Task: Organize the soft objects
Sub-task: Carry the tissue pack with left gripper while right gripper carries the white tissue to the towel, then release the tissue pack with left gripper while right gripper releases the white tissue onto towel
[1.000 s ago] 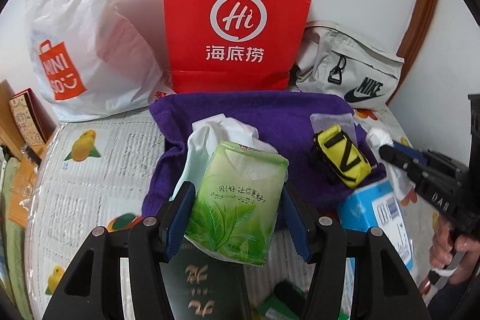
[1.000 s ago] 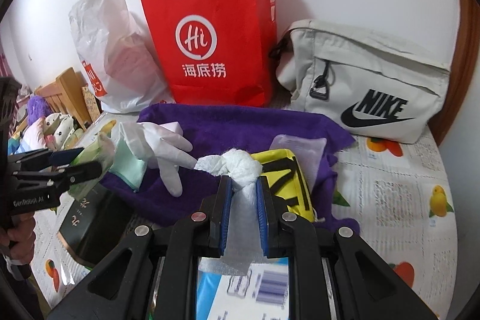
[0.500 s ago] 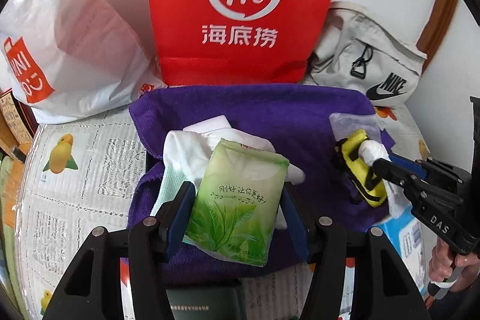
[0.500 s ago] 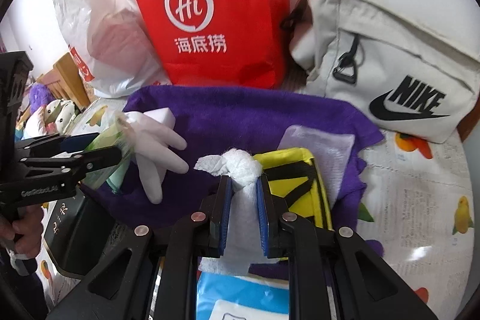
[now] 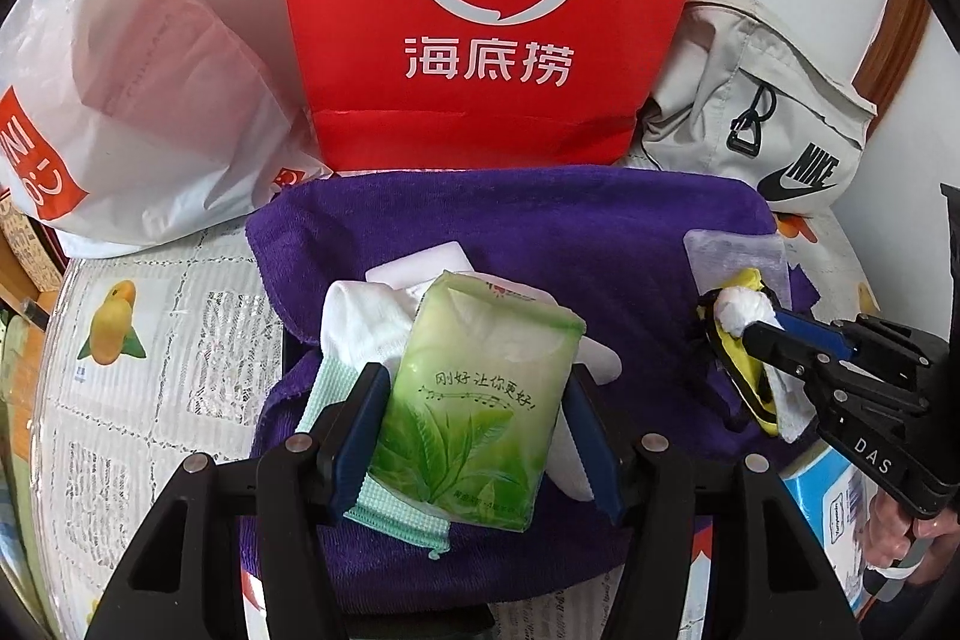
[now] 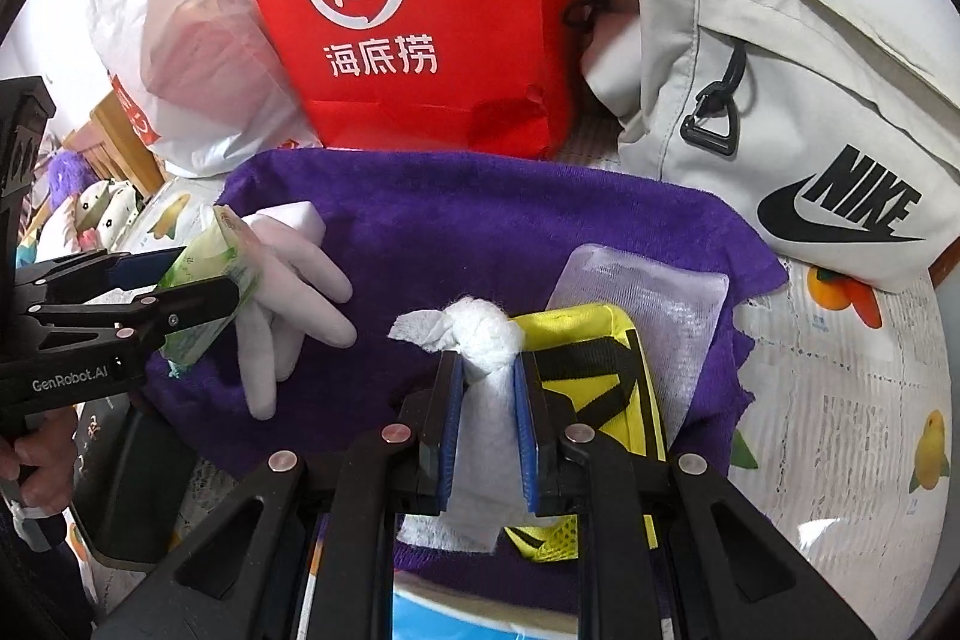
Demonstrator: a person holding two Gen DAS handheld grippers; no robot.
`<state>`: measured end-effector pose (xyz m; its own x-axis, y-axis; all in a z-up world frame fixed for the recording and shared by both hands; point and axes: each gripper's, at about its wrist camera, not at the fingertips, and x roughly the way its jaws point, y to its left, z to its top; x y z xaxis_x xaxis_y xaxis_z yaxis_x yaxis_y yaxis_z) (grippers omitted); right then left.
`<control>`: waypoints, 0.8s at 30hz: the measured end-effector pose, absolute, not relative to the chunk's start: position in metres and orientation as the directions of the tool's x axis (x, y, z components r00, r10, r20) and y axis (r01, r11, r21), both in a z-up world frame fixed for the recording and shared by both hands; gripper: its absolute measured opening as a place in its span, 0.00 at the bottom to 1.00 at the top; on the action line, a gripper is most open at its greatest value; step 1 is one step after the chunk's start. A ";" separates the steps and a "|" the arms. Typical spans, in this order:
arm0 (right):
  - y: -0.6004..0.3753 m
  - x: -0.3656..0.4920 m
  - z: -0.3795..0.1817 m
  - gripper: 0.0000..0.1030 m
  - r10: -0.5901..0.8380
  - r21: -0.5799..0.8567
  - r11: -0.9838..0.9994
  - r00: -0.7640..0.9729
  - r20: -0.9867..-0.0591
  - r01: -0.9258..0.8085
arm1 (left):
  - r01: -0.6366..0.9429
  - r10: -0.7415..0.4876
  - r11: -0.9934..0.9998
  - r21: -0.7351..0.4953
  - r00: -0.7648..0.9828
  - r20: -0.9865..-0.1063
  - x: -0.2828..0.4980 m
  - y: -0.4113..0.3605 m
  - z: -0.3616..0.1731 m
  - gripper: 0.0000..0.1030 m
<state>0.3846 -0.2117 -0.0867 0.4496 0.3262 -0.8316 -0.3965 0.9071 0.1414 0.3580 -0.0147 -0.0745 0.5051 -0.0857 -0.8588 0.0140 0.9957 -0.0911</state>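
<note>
A purple towel [image 5: 540, 232] lies spread on the table. My left gripper [image 5: 474, 376] holds a green tissue pack [image 5: 480, 400] low over the towel's near left part. Its jaws are opening, but the pads still touch the pack. Under the pack lie a white glove [image 6: 300, 292] and a mint cloth [image 5: 396, 514]. My right gripper [image 6: 487, 361] is shut on a knotted white wipe [image 6: 480, 334]. It hovers just above a yellow pouch [image 6: 594, 364] on the towel's right side, with a clear packet [image 6: 648, 292] behind the pouch.
A red paper bag [image 5: 480, 10], a white plastic bag [image 5: 150, 70] and a grey Nike bag [image 6: 780, 100] stand along the wall behind the towel. A blue box [image 5: 834, 496] sits at the near right and a dark box [image 6: 138, 484] at the near left.
Both grippers have moved forward and down towards the towel with their loads. The tissue pack now hangs over the glove and the wipe over the yellow pouch.
</note>
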 end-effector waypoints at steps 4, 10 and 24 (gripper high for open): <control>-0.209 0.388 -0.092 0.18 0.313 0.134 0.911 0.443 -0.840 -0.390 | 0.018 -0.096 0.995 -0.101 0.503 -0.859 0.359 -0.013 -0.077 0.57; -0.206 0.390 -0.096 0.38 0.316 0.138 0.910 0.438 -0.842 -0.391 | 0.015 -0.116 0.992 -0.125 0.487 -0.866 0.358 -0.010 -0.079 0.63; -0.222 0.353 -0.067 0.58 0.322 0.132 0.920 0.520 -0.791 -0.368 | 0.002 -0.112 0.992 -0.129 0.507 -0.855 0.329 0.001 -0.065 0.72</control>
